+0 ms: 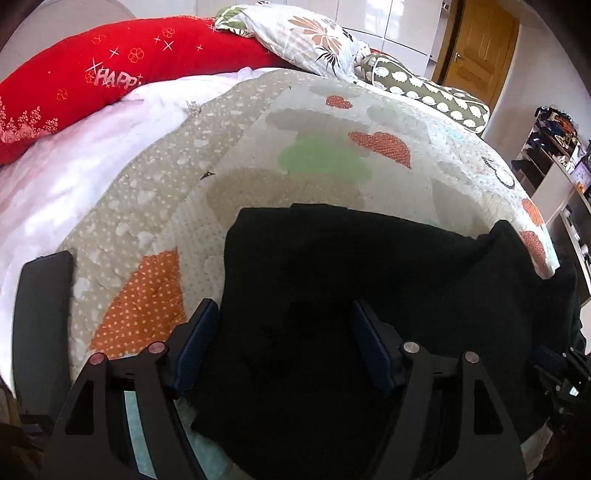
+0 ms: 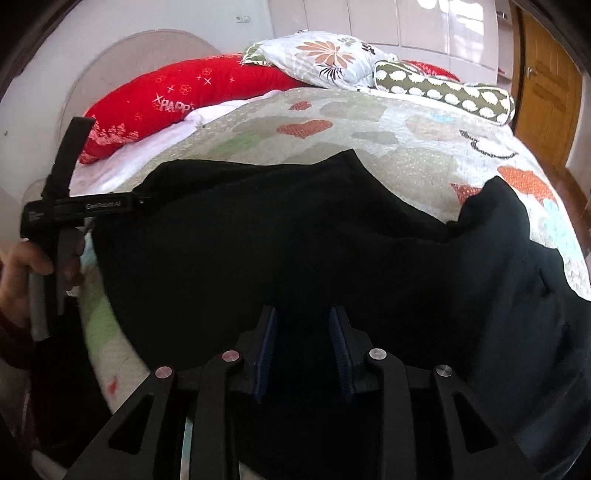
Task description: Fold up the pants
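Black pants (image 1: 369, 266) lying on the bed (image 1: 155, 229), partly folded.
Both hand-held grippers, left (image 1: 284, 343) and right (image 2: 304, 350), are standing apart over the cloth, gripping nothing; folds are hard to see, right end cut off.

Your left gripper (image 1: 284, 347) hangs over the black pants (image 1: 369, 280), jaws spread wide, blue pads (image 1: 195, 347) clear of the cloth with dark fabric showing between them. The pants lie across the patchwork quilt (image 1: 303, 122), running from your 6 o'clock out to 3 o'clock, where they spill over the bed's edge. An orange dotted patch (image 1: 144, 306) sits at 9 o'clock, just beside the pants' left edge. At 11 o'clock there's a red pillow (image 1: 110, 70); at 12, a floral pillow (image 1: 303, 33). A wooden door (image 1: 480, 48) shows at 1 o'clock.
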Motion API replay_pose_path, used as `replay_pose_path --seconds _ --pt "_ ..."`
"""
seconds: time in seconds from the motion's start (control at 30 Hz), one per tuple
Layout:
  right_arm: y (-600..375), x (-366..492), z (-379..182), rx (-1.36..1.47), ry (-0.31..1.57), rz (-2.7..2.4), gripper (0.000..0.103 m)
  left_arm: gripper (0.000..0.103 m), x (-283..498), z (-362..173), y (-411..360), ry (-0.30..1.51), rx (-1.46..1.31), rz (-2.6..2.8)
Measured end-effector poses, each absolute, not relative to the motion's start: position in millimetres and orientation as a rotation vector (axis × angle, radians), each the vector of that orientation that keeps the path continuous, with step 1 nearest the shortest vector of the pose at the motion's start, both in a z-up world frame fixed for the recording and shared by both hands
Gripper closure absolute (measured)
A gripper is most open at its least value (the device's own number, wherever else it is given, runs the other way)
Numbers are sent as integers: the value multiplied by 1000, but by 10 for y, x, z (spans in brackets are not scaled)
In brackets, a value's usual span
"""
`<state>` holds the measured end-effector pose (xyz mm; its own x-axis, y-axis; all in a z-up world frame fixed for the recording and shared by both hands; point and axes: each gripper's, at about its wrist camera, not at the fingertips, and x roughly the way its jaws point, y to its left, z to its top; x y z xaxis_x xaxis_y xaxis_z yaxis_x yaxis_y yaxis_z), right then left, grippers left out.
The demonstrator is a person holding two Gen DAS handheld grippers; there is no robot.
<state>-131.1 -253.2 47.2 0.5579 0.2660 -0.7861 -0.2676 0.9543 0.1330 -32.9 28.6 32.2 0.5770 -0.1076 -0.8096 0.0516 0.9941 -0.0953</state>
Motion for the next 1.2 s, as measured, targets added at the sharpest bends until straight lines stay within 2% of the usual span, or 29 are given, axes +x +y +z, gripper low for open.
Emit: replay_pose_path --seconds 0.17,0.4,0.6,0.63,0.7,0.73,0.77,1.0,1.1,1.2 --pt "-3246 -1459 885 75 812 146 48 30 -549 636 219 870 -55 -105" --pt "-4222 -1579 721 203 895 -169 47 28 -683 892 -176 796 -65 -232" --pt "-4297 -1490 517 312 888 -132 45 28 -601 614 -626 883 -16 -310" --pt "-4310 -1446 513 326 875 -112 49 28 -607 583 -662 893 -14 -314" --pt "-4333 -1376 501 323 876 -129 71 28 -607 529 -723 911 -8 -318" --pt "-4354 -1384 509 326 869 -125 90 28 -616 502 -750 925 -5 -321" --pt "-4369 -1435 565 350 849 -104 92 28 -628 494 -758 930 -5 -323" --pt "-4427 -2247 1122 332 749 -81 93 28 -734 629 -641 898 -4 -318" --pt "-4350 -2298 901 269 830 -107 92 28 -749 617 -621 895 -10 -311" --pt "-4330 -2215 551 234 935 -149 87 28 -747 516 -649 927 -11 -303"
